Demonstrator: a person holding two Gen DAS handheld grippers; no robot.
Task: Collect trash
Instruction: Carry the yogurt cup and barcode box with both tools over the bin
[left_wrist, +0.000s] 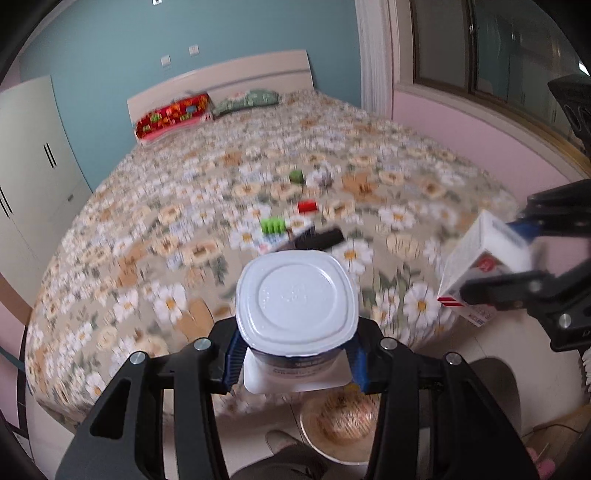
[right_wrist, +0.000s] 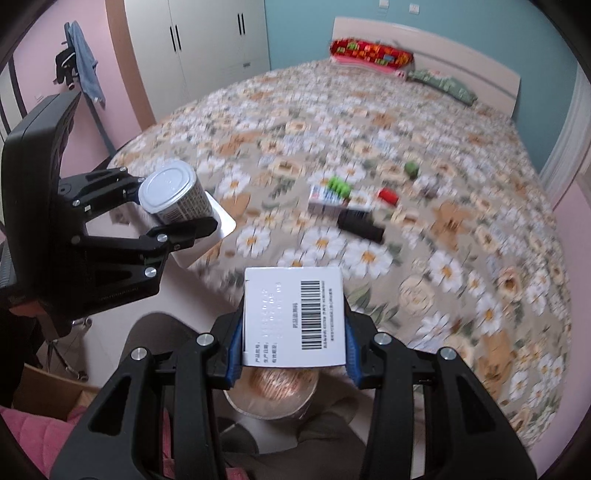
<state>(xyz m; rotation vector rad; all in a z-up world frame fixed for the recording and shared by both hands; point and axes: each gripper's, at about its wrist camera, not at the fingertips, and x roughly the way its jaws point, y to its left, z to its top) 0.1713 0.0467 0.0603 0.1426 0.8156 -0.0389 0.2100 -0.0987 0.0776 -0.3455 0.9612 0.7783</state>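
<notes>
Tilting downward over the bed edge, left gripper (left_wrist: 295, 363) clamping a yogurt cup (left_wrist: 295, 306), right gripper (right_wrist: 293, 354) clamping a white box (right_wrist: 293, 317)

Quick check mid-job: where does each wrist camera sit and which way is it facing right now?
Left wrist: on the left gripper, facing the floral bed; it grips a foil-lidded cup; a trouser leg shows below.
Right wrist: on the right gripper, facing the same bed; it grips a barcoded white box; a pink sleeve shows.
Shared: bed, each other's gripper, bin below, red block, black object.
</notes>
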